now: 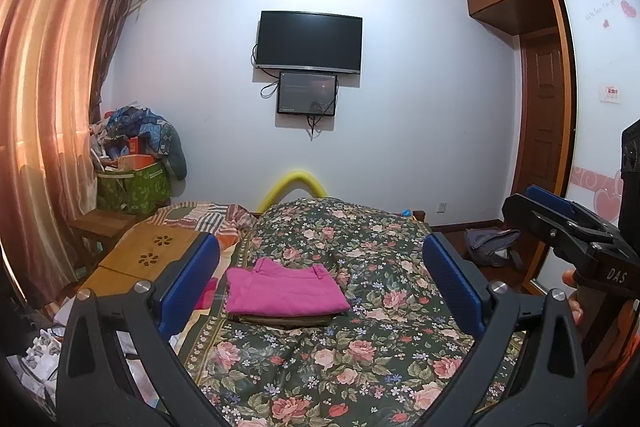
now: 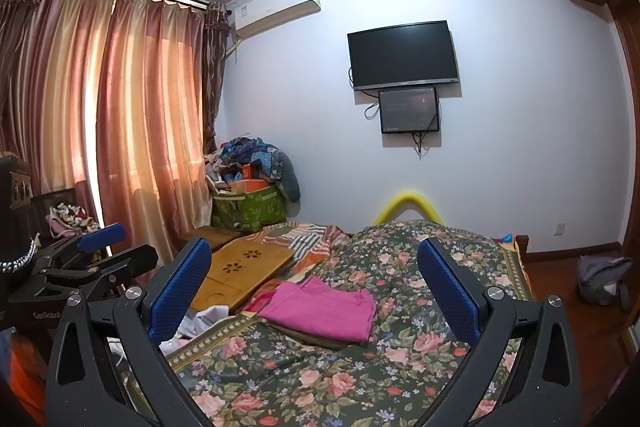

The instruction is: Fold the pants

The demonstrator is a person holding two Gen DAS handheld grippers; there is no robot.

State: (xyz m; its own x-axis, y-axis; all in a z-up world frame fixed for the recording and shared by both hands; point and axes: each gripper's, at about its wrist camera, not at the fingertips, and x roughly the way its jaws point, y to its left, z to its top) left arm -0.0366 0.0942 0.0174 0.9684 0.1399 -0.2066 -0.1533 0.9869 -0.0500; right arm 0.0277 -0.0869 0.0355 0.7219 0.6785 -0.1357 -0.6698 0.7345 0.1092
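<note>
— Jaws? Both my left gripper (image 1: pixel 320 287) and right gripper (image 2: pixel 314 291) stood wide apart, holding nothing.
— And the pants?
— The pink pants (image 1: pixel 286 293) lay folded on an olive garment, on the floral bedspread (image 1: pixel 360 367). Soft, light, I judged; I'd pinch a folded edge.

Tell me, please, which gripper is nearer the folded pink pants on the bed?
Left, though only slightly. The left gripper hangs open almost straight in front of the pink pants; the right gripper, also open, sits off to their right.
</note>
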